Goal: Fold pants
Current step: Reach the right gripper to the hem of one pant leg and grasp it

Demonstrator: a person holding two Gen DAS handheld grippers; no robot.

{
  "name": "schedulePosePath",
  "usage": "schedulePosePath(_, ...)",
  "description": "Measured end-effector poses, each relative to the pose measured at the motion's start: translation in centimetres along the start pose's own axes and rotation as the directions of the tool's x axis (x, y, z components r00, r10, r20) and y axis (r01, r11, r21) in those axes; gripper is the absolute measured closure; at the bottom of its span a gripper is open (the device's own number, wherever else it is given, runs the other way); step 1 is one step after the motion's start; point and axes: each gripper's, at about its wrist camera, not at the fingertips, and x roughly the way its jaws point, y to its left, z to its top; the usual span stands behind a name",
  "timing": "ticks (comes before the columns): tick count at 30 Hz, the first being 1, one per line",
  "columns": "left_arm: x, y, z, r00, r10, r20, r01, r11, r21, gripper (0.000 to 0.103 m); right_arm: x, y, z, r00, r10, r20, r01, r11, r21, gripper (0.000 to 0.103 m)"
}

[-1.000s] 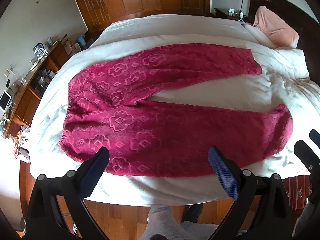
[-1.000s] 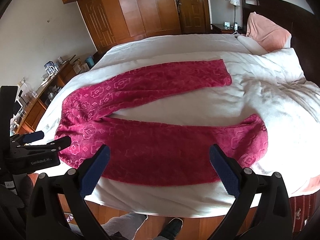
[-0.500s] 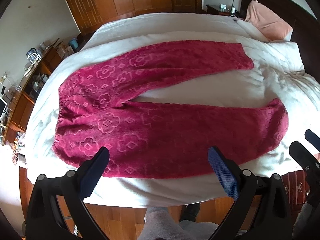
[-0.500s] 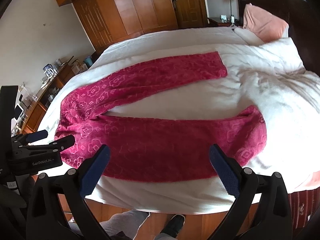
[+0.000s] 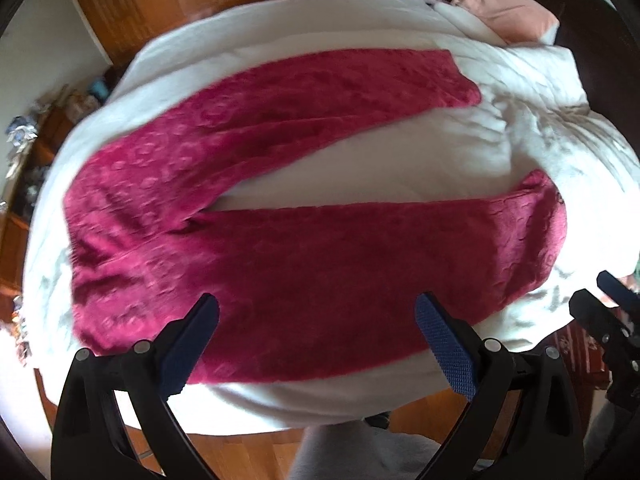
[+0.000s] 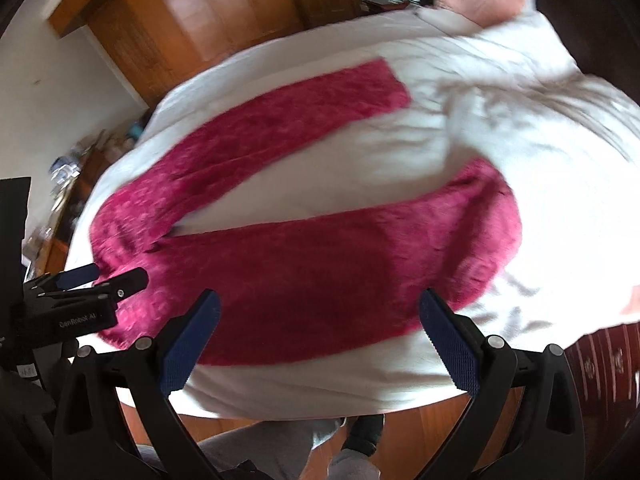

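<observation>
Left gripper (image 5: 316, 340) hovers with its blue pads spread wide and empty above the near edge of a white-quilted bed (image 5: 320, 408), where crimson fleece pants (image 5: 320, 264) lie flat, legs splayed. From the right wrist, the right gripper (image 6: 320, 340) also gapes wide over the pants (image 6: 320, 272), waistband to the left beside the left gripper (image 6: 100, 280).
</observation>
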Motion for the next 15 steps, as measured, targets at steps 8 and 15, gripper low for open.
schedulePosePath(8, 5.5, -3.6, 3.9, 0.991, -0.121, -0.05, 0.128, 0.977, 0.169, 0.008, 2.4, -6.1, -0.5, 0.985, -0.143, -0.094, 0.163, 0.95, 0.264, 0.003)
schedulePosePath(15, 8.8, -8.3, 6.1, 0.972, -0.212, -0.103, 0.234, 0.923, 0.305, 0.01, 1.9, -9.5, 0.0, 0.968, -0.241, -0.073, 0.251, 0.903, 0.348, 0.003)
